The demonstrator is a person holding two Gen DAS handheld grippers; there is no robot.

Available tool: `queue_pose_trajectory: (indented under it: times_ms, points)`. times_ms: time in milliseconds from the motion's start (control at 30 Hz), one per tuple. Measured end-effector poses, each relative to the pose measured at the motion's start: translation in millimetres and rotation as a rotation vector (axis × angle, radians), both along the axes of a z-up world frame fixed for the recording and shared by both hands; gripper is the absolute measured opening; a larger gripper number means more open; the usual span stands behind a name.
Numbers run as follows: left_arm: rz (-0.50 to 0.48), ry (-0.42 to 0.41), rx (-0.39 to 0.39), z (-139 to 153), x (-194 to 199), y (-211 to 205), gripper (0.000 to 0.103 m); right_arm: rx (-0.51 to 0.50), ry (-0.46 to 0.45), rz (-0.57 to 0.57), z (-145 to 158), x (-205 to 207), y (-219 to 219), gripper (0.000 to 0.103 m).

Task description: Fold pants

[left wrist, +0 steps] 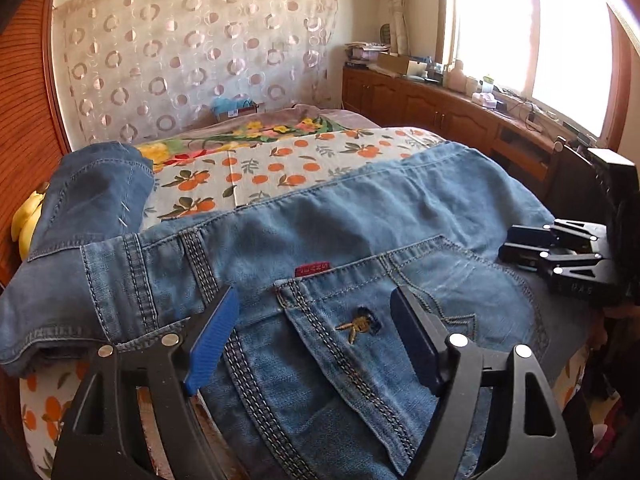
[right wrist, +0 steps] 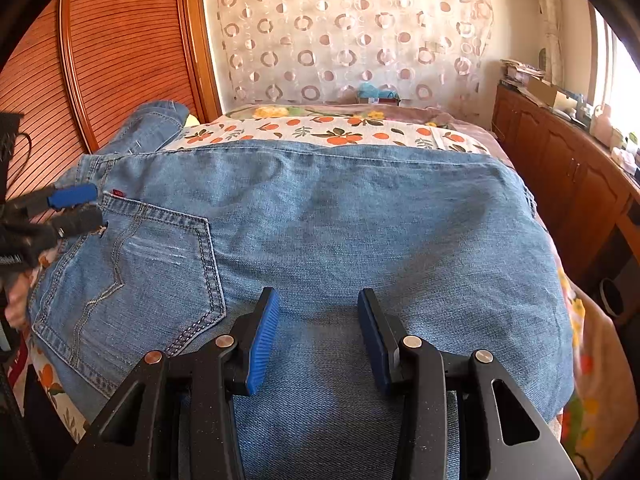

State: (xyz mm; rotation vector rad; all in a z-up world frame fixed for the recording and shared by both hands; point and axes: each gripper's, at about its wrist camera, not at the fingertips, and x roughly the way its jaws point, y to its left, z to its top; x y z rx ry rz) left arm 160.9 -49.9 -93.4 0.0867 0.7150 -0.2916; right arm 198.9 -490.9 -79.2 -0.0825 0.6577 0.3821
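The jeans [right wrist: 340, 220] lie across the bed [left wrist: 280, 168], over an orange-print sheet, seat side up with the back pocket [right wrist: 132, 276] showing. They appear already folded lengthwise, one leg on the other, judging by the single broad panel of denim; one end [left wrist: 96, 192] is bunched and raised near the wooden headboard [right wrist: 120, 52]. The crosswise folds, I judge, are left to do, so the task looks less than half done.

The left gripper [left wrist: 316, 336] hovers over the waistband and pocket area, its jaws spread wide with nothing pinched between the blue pads [left wrist: 212, 340]. The right gripper [right wrist: 316, 336] sits over the middle of the denim, jaws partly apart; cloth lies beneath them, but the pads do not visibly press on it, so I read it as released.

Containers: a small cardboard box [left wrist: 236, 110] stands at the far edge of the bed with something blue in it; what it is I cannot tell
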Motion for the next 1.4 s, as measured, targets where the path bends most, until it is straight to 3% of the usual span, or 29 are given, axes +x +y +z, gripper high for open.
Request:
queue_pose_trajectory:
  times_ms: [267, 333, 467, 600, 733, 900, 1033, 1400]
  points:
    - [-0.002, -0.031, -0.010, -3.4, -5.0, 1.7, 0.079, 0.020, -0.007, -0.031, 5.5, -6.9, -14.6, 0.042]
    - [-0.001, -0.030, -0.032, -2.4, -4.2, 6.1, 0.079, 0.054, -0.004, -0.054, 11.4, -13.5, -34.5, 0.042]
    - [0.001, -0.030, -0.047, -2.8, -7.3, 7.9, 0.079, 0.019, -0.038, -0.163, 23.7, -29.5, -89.3, 0.042]
    - [0.006, -0.031, -0.037, -3.1, -7.4, 6.3, 0.079, -0.066, 0.018, -0.238, 15.4, -31.3, -142.5, 0.043]
    - [0.008, -0.034, -0.033, -3.6, -8.3, 7.2, 0.079, -0.075, 0.088, -0.284, -0.5, -26.5, -177.7, 0.043]
    - [0.009, -0.029, -0.031, -4.1, -8.0, 6.9, 0.079, -0.070, 0.138, -0.280, -15.4, -17.9, -188.1, 0.043]
    - [0.010, -0.027, -0.030, -4.2, -6.9, 6.9, 0.079, -0.085, 0.119, -0.283, -12.3, -7.3, -174.9, 0.042]
    - [0.011, -0.027, -0.033, -4.0, -6.8, 7.0, 0.079, 0.064, 0.152, -0.304, -33.9, 22.6, -199.1, 0.042]
